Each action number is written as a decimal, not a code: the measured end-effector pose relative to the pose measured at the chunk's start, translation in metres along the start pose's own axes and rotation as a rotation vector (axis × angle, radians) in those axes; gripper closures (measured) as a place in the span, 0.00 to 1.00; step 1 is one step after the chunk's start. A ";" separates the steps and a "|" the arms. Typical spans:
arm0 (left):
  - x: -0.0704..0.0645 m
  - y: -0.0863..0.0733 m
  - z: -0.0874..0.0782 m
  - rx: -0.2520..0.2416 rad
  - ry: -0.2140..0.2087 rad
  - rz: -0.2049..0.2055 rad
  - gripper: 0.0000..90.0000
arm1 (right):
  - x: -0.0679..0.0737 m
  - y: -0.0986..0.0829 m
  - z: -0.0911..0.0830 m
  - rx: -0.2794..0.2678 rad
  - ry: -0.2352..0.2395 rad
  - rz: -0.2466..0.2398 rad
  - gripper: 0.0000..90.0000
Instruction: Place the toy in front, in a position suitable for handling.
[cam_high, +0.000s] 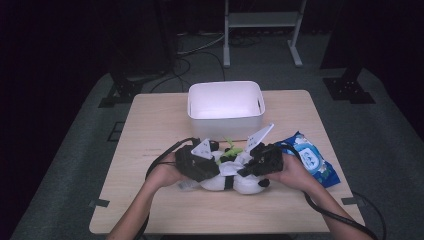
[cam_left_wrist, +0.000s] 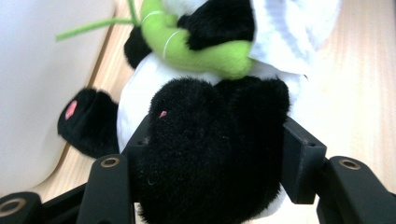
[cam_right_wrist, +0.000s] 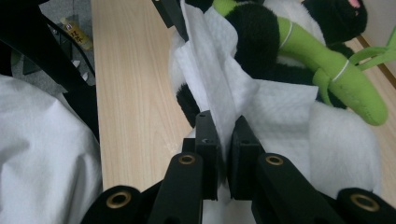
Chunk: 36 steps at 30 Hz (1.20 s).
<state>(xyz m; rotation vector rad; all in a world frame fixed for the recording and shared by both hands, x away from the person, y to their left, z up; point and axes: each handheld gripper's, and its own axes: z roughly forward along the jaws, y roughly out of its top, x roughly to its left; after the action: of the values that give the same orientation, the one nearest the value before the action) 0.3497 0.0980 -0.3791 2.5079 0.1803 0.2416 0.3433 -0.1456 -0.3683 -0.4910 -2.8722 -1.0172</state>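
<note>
A black-and-white plush panda (cam_high: 235, 183) lies on the wooden table (cam_high: 150, 120) just in front of the person, hugging a green bamboo stalk (cam_right_wrist: 336, 70). My left gripper (cam_high: 212, 167) is at its left side. In the left gripper view the left gripper (cam_left_wrist: 215, 158) is shut on a black furry limb (cam_left_wrist: 210, 154) of the panda. My right gripper (cam_high: 246, 171) comes in from the right, and in the right gripper view the right gripper (cam_right_wrist: 223, 135) pinches a white tissue (cam_right_wrist: 224, 88). The tissue drapes over the panda's body (cam_right_wrist: 336, 140).
A white plastic bin (cam_high: 225, 102) stands behind the panda at the table's back centre, its wall (cam_left_wrist: 37, 84) close by in the left gripper view. A blue pack of wet wipes (cam_high: 312, 160) lies to the right of my right hand. Cables trail off the near table edge.
</note>
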 end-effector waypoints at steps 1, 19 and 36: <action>0.000 0.001 0.001 0.002 0.000 0.000 0.45 | -0.001 -0.001 0.000 0.004 0.001 0.005 0.93; -0.004 -0.006 -0.018 -0.074 -0.184 -0.145 0.31 | -0.003 -0.008 0.008 -0.011 0.023 0.030 0.94; -0.005 -0.007 -0.021 -0.132 -0.233 -0.177 0.19 | 0.020 -0.023 0.008 -0.020 0.035 -0.004 0.94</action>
<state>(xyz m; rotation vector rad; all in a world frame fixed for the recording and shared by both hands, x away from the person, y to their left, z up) 0.3394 0.1147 -0.3670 2.3490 0.2795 -0.1069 0.3174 -0.1520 -0.3859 -0.4637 -2.8365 -1.0453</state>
